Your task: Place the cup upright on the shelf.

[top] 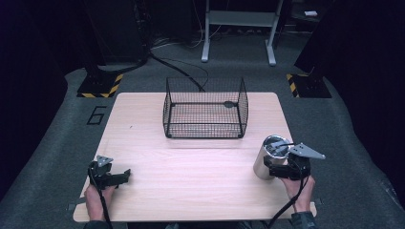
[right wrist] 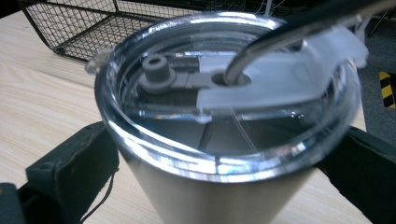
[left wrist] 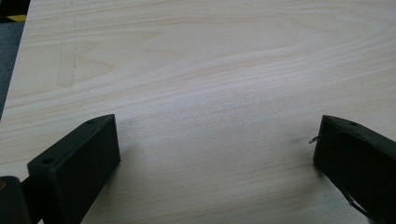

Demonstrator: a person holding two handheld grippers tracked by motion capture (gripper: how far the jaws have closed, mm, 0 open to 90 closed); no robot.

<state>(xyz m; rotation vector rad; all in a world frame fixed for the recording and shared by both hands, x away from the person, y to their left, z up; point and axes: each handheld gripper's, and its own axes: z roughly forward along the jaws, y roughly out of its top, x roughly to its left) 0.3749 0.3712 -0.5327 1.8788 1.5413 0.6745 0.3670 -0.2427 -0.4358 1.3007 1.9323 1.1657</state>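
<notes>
Here, steel tumbler [right wrist: 219, 140], clear lid [right wrist: 261, 79], metal straw [right wrist: 280, 37].

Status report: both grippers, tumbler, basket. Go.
Left gripper open over bare table. Right gripper shut on steel tumbler, lid and straw on. Wire basket ahead, path clear.

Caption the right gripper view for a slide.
Right gripper fingers flank a lidded steel tumbler; wire basket behind.

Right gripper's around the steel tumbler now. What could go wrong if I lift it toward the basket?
1. The smooth, tapered steel tumbler could slip in the right gripper: its jaws sit just below the clear lid.
2. The metal straw sticks out and may catch the black wire basket.
</notes>
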